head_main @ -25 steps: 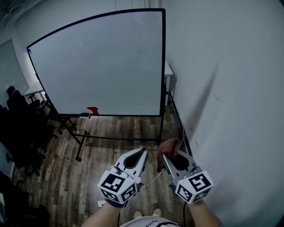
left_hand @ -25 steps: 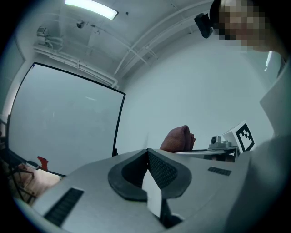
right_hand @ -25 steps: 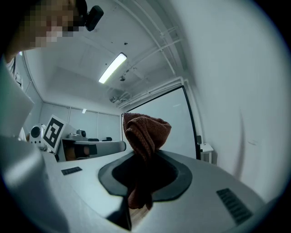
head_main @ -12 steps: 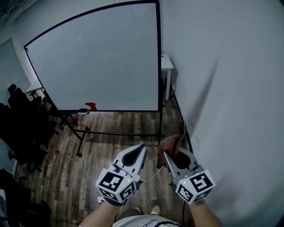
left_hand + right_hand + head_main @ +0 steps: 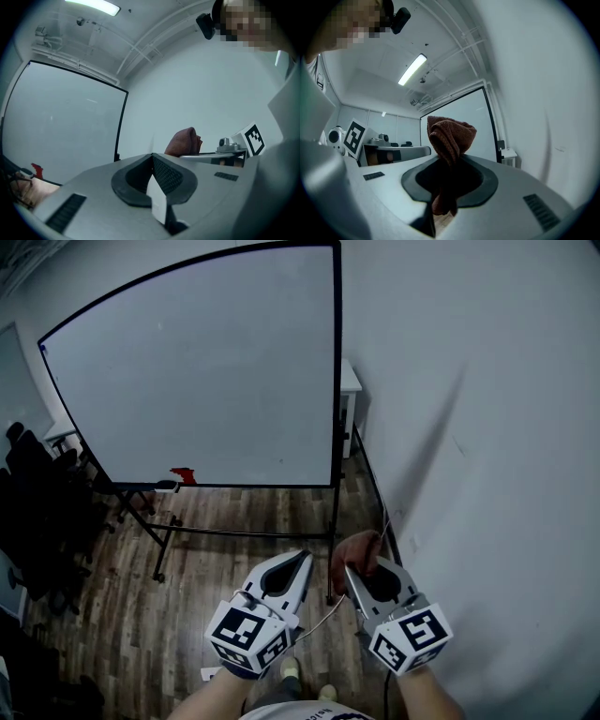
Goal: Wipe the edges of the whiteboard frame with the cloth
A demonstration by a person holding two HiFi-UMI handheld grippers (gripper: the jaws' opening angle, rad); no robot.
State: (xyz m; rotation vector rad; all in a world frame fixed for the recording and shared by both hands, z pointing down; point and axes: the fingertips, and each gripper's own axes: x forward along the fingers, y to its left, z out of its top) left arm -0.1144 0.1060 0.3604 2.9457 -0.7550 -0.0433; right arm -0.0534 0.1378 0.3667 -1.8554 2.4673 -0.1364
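A large whiteboard [image 5: 197, 381] with a thin black frame [image 5: 336, 362] stands on a wheeled stand ahead of me, against the right wall. My right gripper [image 5: 353, 563] is shut on a brown cloth [image 5: 356, 551], whose bunched top sticks up above the jaws [image 5: 449, 136]. It hangs low, near the board's right post. My left gripper [image 5: 301, 562] is shut with nothing in it, side by side with the right one. The cloth [image 5: 185, 141] and the frame's right edge [image 5: 121, 124] also show in the left gripper view.
A red object [image 5: 183, 475] lies on the board's tray at the lower left. Dark chairs [image 5: 37, 512] crowd the left side. A white table [image 5: 349, 390] stands behind the board by the wall [image 5: 469, 427]. The floor [image 5: 187, 596] is wood planks.
The view has shifted a little, so the whiteboard sits slightly further left and its top right corner shows lower. Both grippers stay together in the same pose, cloth still held.
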